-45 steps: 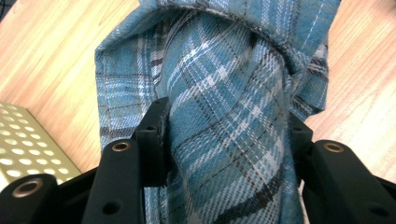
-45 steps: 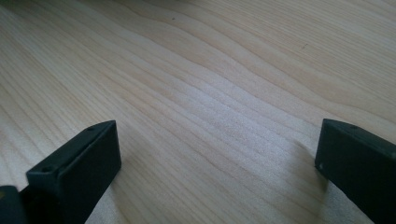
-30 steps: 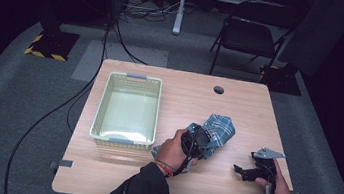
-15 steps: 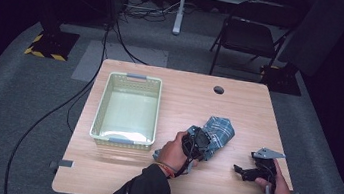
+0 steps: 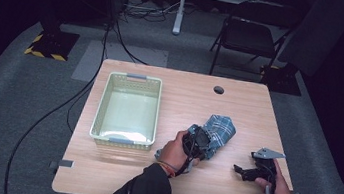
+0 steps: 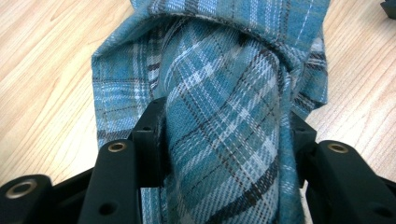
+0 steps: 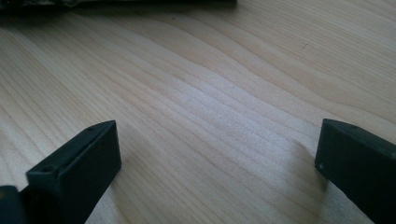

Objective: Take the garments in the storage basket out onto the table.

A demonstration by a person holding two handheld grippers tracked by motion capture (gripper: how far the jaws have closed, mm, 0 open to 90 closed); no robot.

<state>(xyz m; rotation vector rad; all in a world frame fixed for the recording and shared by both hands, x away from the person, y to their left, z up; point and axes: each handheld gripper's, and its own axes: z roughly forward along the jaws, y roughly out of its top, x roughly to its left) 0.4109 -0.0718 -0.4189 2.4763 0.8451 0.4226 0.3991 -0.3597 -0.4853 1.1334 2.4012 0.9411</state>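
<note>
Left gripper view has the left hand-held gripper (image 6: 224, 140) clamped on a fat fold of the plaid cloth (image 6: 219, 93), jaws just easing. It's probably soft, light and floppy, so grab bunched folds. The right hand-held gripper (image 7: 217, 154) sits open near the table's (image 5: 238, 111) front right corner.

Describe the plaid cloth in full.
The cloth is a soft woven fabric in teal-blue plaid with white and dark lines. It lies bunched and rolled into a thick bundle on the wooden table, right of the basket, apart from it. The left gripper has a thick fold between its jaws, which have just been opening a little; the pads still press its sides. The right gripper rests apart from it, open.
</note>
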